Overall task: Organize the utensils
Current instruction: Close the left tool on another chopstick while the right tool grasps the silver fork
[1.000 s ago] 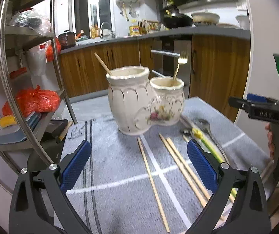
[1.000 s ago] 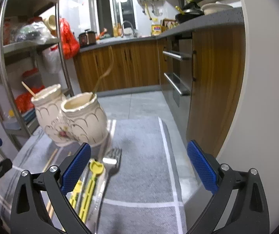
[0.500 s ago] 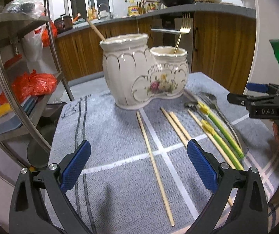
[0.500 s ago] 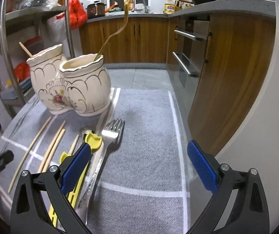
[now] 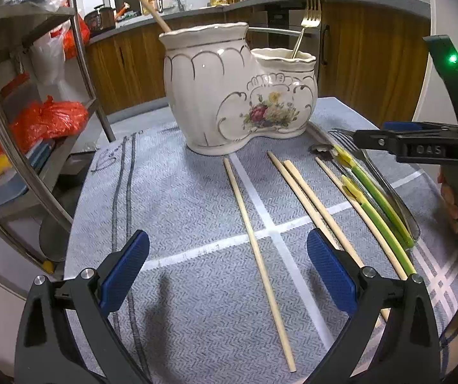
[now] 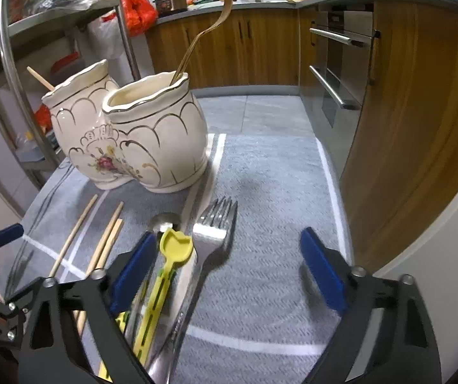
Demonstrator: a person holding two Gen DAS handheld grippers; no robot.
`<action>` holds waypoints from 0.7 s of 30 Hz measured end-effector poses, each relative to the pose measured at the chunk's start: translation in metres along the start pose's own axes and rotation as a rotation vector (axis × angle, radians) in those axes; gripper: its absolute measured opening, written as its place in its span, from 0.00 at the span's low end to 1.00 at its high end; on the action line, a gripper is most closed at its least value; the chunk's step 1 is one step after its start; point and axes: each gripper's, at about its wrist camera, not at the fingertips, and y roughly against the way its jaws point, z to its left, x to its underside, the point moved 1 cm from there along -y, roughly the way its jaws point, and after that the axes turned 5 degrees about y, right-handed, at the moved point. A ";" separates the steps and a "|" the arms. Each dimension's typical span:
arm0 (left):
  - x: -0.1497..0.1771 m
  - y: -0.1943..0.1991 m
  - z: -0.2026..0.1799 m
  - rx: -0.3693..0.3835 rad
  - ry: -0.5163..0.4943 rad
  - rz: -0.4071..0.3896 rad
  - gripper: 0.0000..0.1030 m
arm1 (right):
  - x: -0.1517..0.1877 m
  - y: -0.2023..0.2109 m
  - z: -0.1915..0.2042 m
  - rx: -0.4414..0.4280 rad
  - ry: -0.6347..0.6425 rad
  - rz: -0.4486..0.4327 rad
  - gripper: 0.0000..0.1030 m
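Cream ceramic holder (image 5: 238, 96) sits upper centre on the grey cloth (image 5: 171, 198), one chopstick and a gold fork already inside, likely sorted by pot. Loose chopsticks (image 5: 257, 249) lie centre frame between the spread, empty left gripper (image 5: 227, 272) fingers. Only the right wrist view shows the steel fork (image 6: 209, 240) and yellow-handled utensil (image 6: 171, 256) lower centre, inside the right gripper (image 6: 227, 272), released, gripping nothing.

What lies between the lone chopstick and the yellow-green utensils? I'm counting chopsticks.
Three more chopsticks lie between the lone chopstick and yellow-green utensils, in the left wrist view.
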 end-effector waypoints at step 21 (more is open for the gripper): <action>0.000 -0.014 -0.010 0.098 -0.042 0.084 0.24 | -0.009 -0.026 -0.017 -0.194 -0.182 0.046 0.28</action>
